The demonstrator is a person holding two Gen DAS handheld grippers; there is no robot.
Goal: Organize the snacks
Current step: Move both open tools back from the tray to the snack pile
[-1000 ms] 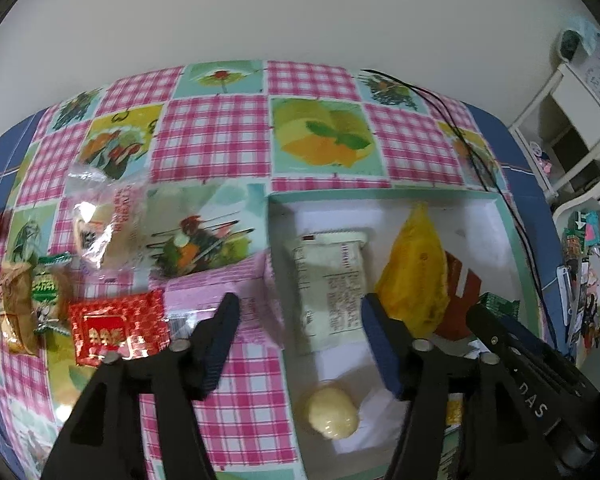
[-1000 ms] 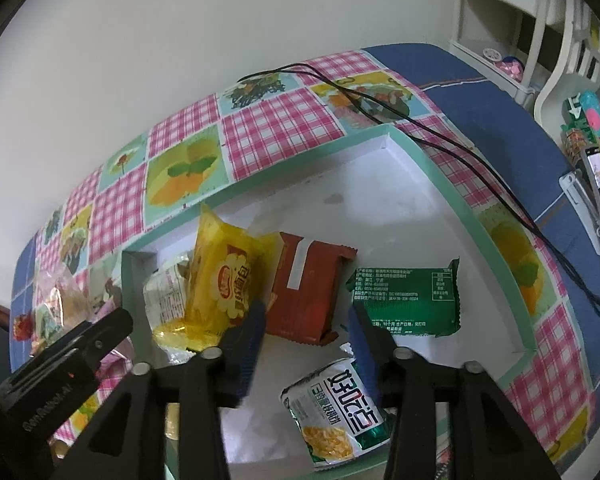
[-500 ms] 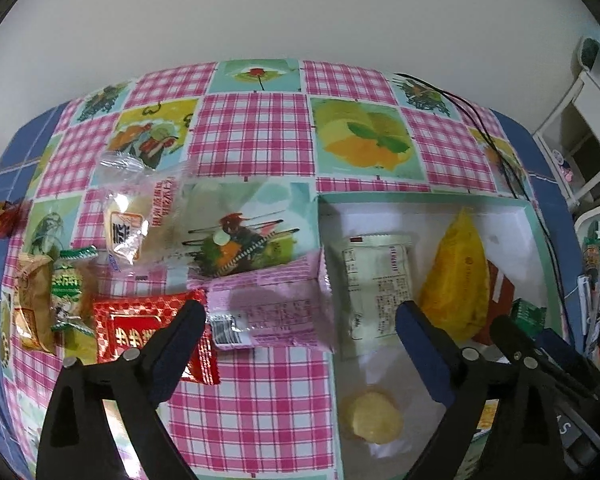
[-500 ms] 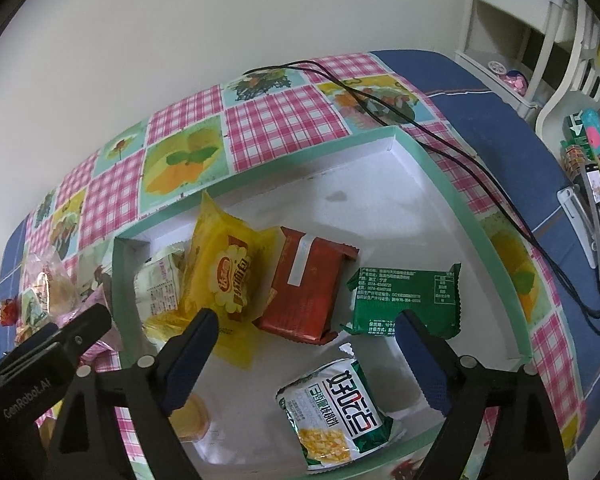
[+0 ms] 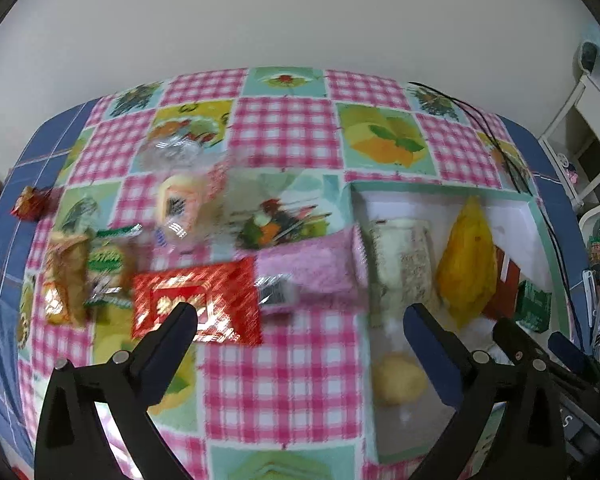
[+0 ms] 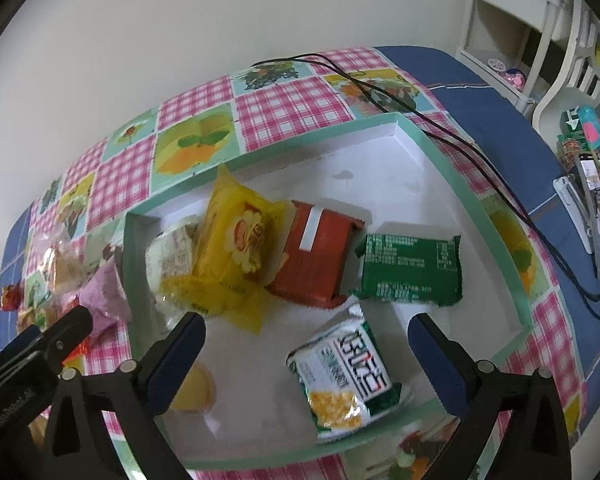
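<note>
Left wrist view: left hand-held gripper (image 5: pixel 300 316), jaws just opened wide, nothing between. Red snack packet (image 5: pixel 198 302) lies just ahead of its left finger on the counter (image 5: pixel 284 384), long axis crosswise. Right hand-held gripper (image 6: pixel 306 326) gapes empty over the tray (image 6: pixel 460 184), farther off.

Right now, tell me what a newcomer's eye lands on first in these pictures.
First, the white tray with a mint-green rim on the pink checked tablecloth, holding a bright yellow packet, a red packet and a dark green packet in a row. Nearer the camera in the tray lies a white-and-green corn snack bag, below the open right gripper. Left of the tray, loose snacks lie on the cloth, a shiny red packet most vivid.
</note>
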